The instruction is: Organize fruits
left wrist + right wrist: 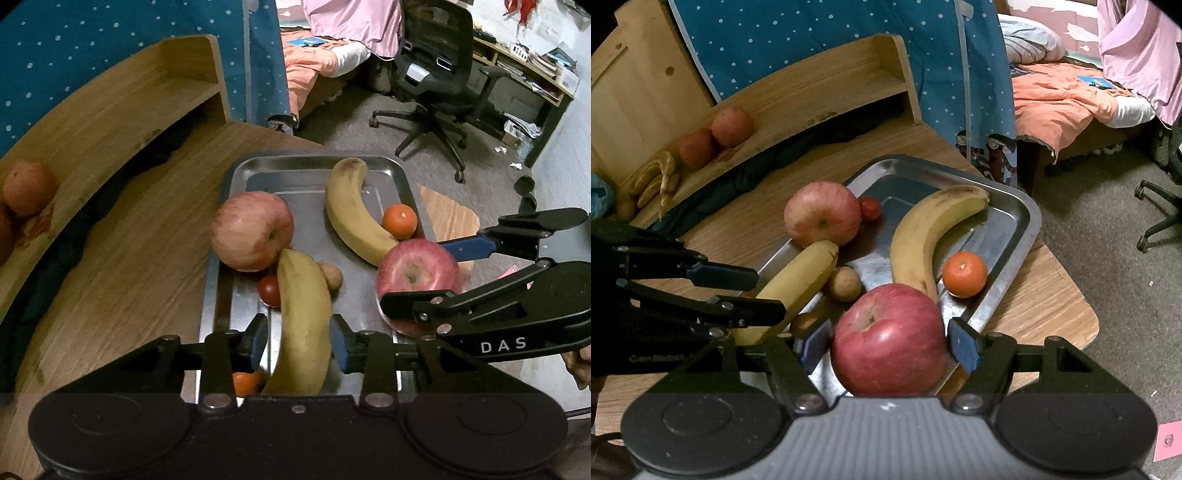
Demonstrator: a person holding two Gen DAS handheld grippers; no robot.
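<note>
On the far shelf point(798, 99) some fruit already sits; left gripper point(299, 345) straddles a banana point(304, 325) loosely, right gripper point(890, 341) clamps an apple point(890, 339); tray point(1015, 236) remains mostly full.

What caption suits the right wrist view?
Right gripper around a red apple on the steel tray.

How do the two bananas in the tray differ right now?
The near banana sits between the left gripper's pads; the far banana lies free. The near banana leans over the tray's near-left rim by the pale apple; the far one curves towards the tangerine. Both are yellow, brown-flecked and unpeeled.
</note>
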